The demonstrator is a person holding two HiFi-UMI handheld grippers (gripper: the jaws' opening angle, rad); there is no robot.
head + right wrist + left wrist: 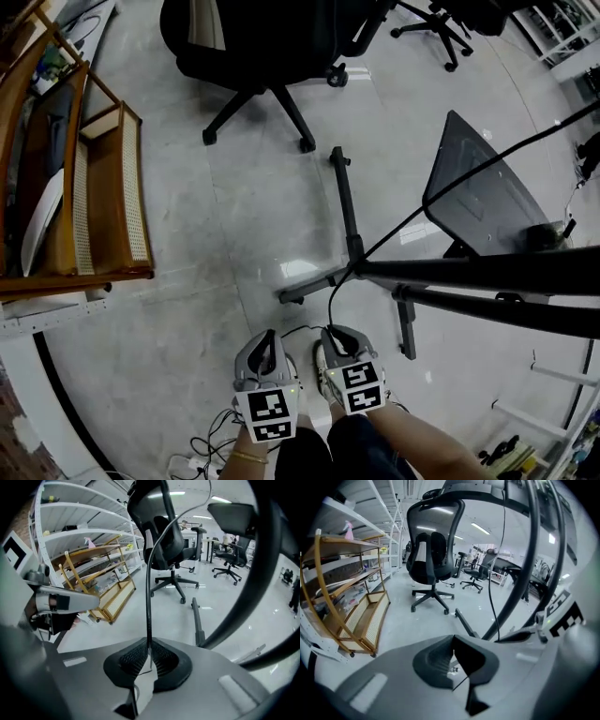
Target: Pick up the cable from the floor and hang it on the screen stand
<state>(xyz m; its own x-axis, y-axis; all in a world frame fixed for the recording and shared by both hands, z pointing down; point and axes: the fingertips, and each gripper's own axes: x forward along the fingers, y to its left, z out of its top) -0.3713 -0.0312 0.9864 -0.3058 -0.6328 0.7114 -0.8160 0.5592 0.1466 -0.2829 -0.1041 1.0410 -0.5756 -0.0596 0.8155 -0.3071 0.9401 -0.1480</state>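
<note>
Pinching the cable [148,597] between closed jaws, the right gripper [339,341] lifts it off the floor toward the screen stand [487,275], likely for hanging. The left gripper [265,337] hovers alongside, jaws together, apparently empty.

The thin black cable [149,597] rises straight from the closed jaws of the right gripper [149,660] toward the black screen stand [344,197].
</note>
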